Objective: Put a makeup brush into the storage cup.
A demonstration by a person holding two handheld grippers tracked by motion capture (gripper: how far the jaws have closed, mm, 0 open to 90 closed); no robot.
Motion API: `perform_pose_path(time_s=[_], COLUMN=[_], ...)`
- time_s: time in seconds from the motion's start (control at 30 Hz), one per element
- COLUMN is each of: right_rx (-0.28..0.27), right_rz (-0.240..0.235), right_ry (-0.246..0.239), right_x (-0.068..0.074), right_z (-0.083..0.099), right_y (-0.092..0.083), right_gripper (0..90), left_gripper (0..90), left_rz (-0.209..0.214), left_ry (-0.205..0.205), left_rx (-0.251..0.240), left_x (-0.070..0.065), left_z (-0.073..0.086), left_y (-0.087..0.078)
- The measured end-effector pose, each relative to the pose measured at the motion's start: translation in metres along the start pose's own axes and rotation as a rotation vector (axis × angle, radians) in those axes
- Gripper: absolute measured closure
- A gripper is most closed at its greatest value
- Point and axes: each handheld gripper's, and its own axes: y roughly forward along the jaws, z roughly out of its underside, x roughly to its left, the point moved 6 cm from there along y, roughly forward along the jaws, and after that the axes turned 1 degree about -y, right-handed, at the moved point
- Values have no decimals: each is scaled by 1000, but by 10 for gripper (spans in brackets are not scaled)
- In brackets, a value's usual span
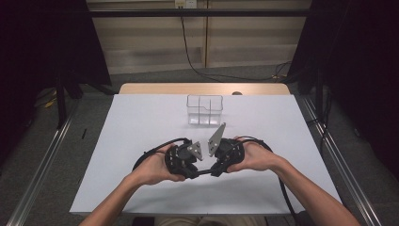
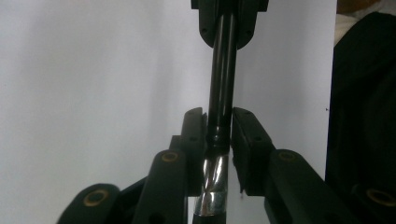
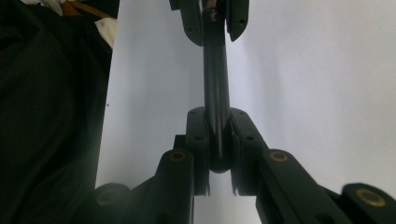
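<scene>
A slim black pen (image 1: 204, 172) spans level between my two grippers, just above the white table (image 1: 141, 127) near its front edge. My left gripper (image 1: 195, 171) holds one end. In the left gripper view its pads (image 2: 203, 135) sit against the black ring of the pen (image 2: 222, 70), just above a silver section. My right gripper (image 1: 214, 169) faces it from the other side. In the right gripper view its jaws (image 3: 217, 135) are clamped on the rounded end of the pen (image 3: 215, 70). Each gripper appears at the top of the other's view.
A clear plastic box (image 1: 204, 109) split into compartments stands on the table behind the grippers. Cables loop from both grippers across the table. The person's dark clothing (image 3: 46, 116) borders the table's front edge.
</scene>
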Motion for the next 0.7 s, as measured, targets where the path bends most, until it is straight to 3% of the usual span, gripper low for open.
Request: perform_pose_path(time_s=[0.17, 0.27, 0.6, 0.7], right_rx=[-2, -8, -40, -42], right_rz=[-3, 0, 18, 21], right_ry=[5, 12, 30, 36], right_x=[0, 1, -2, -1], right_z=[2, 2, 4, 6], right_y=[-2, -3, -5, -5], right_gripper=[804, 804, 804, 804], left_gripper=[613, 548, 251, 210], left_rz=[-31, -46, -95, -115], left_ry=[-6, -41, -125, -149], left_rx=[-24, -70, -148, -170], left_x=[2, 3, 8, 11], left_z=[2, 3, 9, 12], left_y=[-2, -3, -7, -8])
